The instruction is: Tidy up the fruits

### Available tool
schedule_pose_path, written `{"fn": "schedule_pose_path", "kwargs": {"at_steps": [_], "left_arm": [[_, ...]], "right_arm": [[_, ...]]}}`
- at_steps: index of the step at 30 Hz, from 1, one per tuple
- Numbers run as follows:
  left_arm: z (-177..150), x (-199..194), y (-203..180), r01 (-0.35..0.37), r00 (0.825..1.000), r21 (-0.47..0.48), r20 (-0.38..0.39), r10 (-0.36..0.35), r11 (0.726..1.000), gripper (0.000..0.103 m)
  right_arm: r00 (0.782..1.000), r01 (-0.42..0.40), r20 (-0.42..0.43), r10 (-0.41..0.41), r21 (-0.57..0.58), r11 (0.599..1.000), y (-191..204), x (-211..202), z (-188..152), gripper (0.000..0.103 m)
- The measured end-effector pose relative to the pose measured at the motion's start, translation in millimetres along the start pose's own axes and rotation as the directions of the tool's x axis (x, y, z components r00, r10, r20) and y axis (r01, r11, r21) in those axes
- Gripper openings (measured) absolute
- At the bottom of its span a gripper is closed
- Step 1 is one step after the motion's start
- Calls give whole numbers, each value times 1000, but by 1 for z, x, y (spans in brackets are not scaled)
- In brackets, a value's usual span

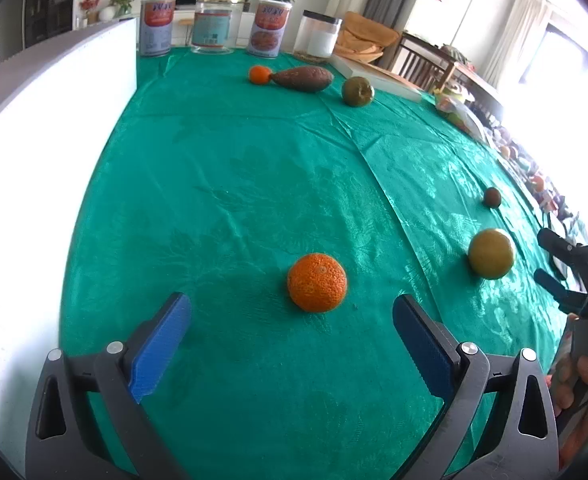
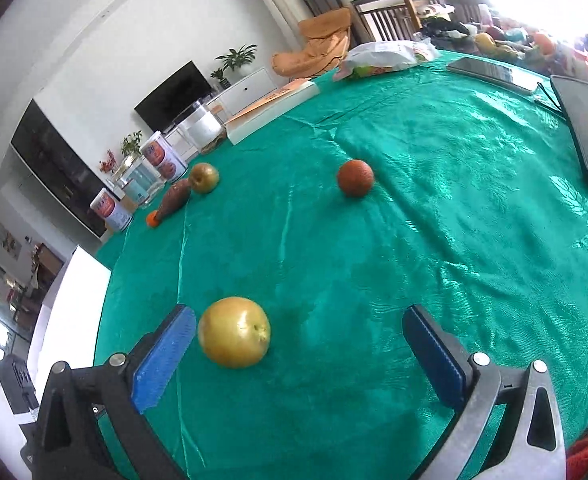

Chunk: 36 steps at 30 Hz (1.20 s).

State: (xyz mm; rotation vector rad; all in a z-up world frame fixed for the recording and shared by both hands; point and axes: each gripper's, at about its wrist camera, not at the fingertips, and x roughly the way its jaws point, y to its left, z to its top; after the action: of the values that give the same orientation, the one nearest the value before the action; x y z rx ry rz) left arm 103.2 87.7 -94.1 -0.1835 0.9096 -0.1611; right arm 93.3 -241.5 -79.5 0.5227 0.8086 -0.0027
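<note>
I have both tools wide open and holding nothing. The left tool hangs over the green-clothed counter with the bumpy orange sitting just beyond its blue pads, centred between them but not touched. The right tool has its jaws spread as far, and the yellow-green round fruit lies on the cloth between them, close to the left pad yet clear of it, with a broad gap to the right pad.

The rest of the fruit is scattered. At the far side, near the cans and jars, a small orange touches the tip of a long brown fruit, and a green-brown round one sits just to their right. A small dark reddish fruit rests alone in the middle of the cloth, well apart from the others.

I judge the sorting to be early or mid-way: no two like fruits are grouped near me, and each tool is lined up on a single piece. For the next move, I would slide the right tool a little to the left to centre the yellow-green fruit before closing, since a squeeze from this offset could roll it away. The left tool needs only to go forward and down around the orange.
</note>
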Motion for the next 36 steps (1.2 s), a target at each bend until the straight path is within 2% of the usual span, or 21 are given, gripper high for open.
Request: {"fn": "schedule_pose_path", "kwargs": {"at_steps": [2, 5, 7, 9, 11, 13, 14, 15, 16, 17, 19, 21, 24, 26, 27, 29, 30, 32, 34, 35, 36], "left_arm": [[3, 0, -12, -34, 999, 62, 6, 34, 997, 100], [4, 7, -30, -85, 996, 141, 18, 83, 986, 98], [3, 14, -37, -104, 994, 170, -2, 106, 980, 78], [1, 22, -41, -120, 992, 186, -26, 127, 975, 68], [1, 23, -44, -133, 991, 191, -7, 137, 973, 62], [3, 23, -46, -140, 990, 189, -2, 143, 972, 29], [5, 23, -47, -145, 989, 189, -8, 149, 971, 29], [6, 22, -47, -143, 989, 183, -12, 147, 973, 28], [6, 20, -47, -136, 990, 174, -11, 140, 975, 28], [6, 15, -47, -130, 991, 170, -8, 133, 977, 28], [5, 2, -46, -100, 995, 148, -4, 102, 984, 28], [7, -17, -42, -29, 999, 89, -18, 31, 996, 28], [9, -65, -36, 114, 993, -4, -15, -114, 993, 28], [10, -108, -30, 187, 982, -29, 15, -187, 982, 28], [12, -130, -25, 212, 977, -40, 36, -211, 976, 28], [17, -173, -7, 230, 970, -69, 94, -224, 971, 28], [20, -194, 6, 219, 970, -86, 130, -207, 972, 28], [23, -223, 36, 146, 975, -127, 187, -121, 981, 28], [22, -236, 72, 38, 978, -187, 208, 1, 982, 28], [20, -235, 92, -25, 978, -227, 197, 71, 974, 28], [17, -230, 113, -79, 977, -270, 172, 128, 960, 28]], "right_arm": [[1000, 3, -13, -4, -41, 999, 8, 3, -1, 103], [999, 11, -32, -16, -166, 986, 32, 7, -8, 103], [998, 16, -61, -32, -244, 970, 47, 15, -15, 103], [995, 28, -87, -57, -311, 950, 60, 24, -19, 103], [991, 42, -103, -86, -369, 929, 71, 34, -22, 103], [987, 53, -119, -111, -408, 911, 79, 43, -22, 102], [982, 57, -142, -127, -417, 907, 81, 48, -22, 101], [977, 57, -163, -137, -417, 907, 81, 52, -22, 95], [974, 62, -175, -145, -412, 909, 81, 54, -22, 60], [971, 67, -182, -152, -405, 912, 81, 53, -21, 51], [969, 63, -195, -148, -386, 920, 78, 47, -19, 51], [970, 21, -220, -104, -350, 936, 79, 36, -17, 51], [963, -126, -265, 44, -301, 945, 101, 6, -13, 51], [940, -252, -305, 155, -312, 916, 134, -16, -14, 51], [916, -326, -336, 218, -309, 893, 153, -25, -16, 51], [852, -467, -405, 332, -303, 830, 196, -40, -23, 51], [822, -522, -434, 369, -314, 793, 220, -45, -29, 51], [777, -595, -486, 401, -357, 720, 267, -51, -47, 51], [734, -652, -545, 406, -397, 646, 312, -50, -72, 51], [723, -668, -569, 392, -430, 608, 333, -48, -86, 51], [724, -670, -585, 366, -472, 572, 352, -45, -103, 51]]}}
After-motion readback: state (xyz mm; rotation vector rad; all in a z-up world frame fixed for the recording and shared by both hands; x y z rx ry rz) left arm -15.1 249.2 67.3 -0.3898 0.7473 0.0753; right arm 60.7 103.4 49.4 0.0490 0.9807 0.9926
